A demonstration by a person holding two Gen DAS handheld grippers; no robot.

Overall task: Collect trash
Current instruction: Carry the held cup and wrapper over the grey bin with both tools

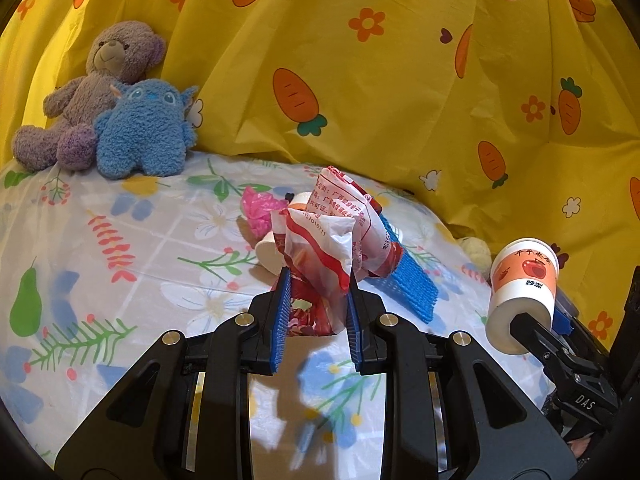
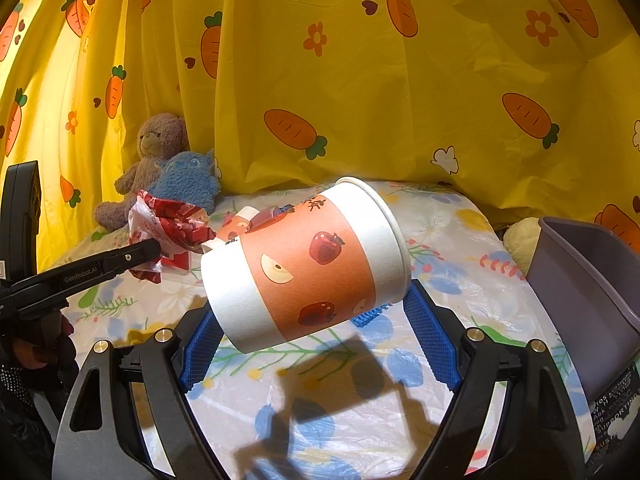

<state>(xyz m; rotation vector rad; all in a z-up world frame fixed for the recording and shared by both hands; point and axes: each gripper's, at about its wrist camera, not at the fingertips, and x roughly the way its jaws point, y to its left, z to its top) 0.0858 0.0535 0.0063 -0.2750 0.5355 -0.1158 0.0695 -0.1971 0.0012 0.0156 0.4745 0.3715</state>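
My left gripper [image 1: 319,286] is shut on a crumpled red-and-white wrapper [image 1: 320,244], lifted above the bed; the right wrist view shows the same wrapper [image 2: 168,224] at the left gripper's tips [image 2: 150,250]. My right gripper [image 2: 316,312] is shut on an orange paper cup [image 2: 308,264] with apple prints, gripped end to end and tilted. That cup [image 1: 524,276] also shows at the right of the left wrist view. More trash lies on the bed: a pink plastic bag [image 1: 260,212], a tipped paper cup [image 1: 270,256] and a blue foam net [image 1: 408,280].
A purple bin [image 2: 584,288] stands at the right edge of the bed, with a cream plush [image 2: 520,240] behind it. A brown teddy bear [image 1: 100,84] and a blue plush toy [image 1: 144,128] sit at the back left against the yellow carrot-print curtain [image 1: 400,80]. A flowered sheet [image 1: 120,280] covers the bed.
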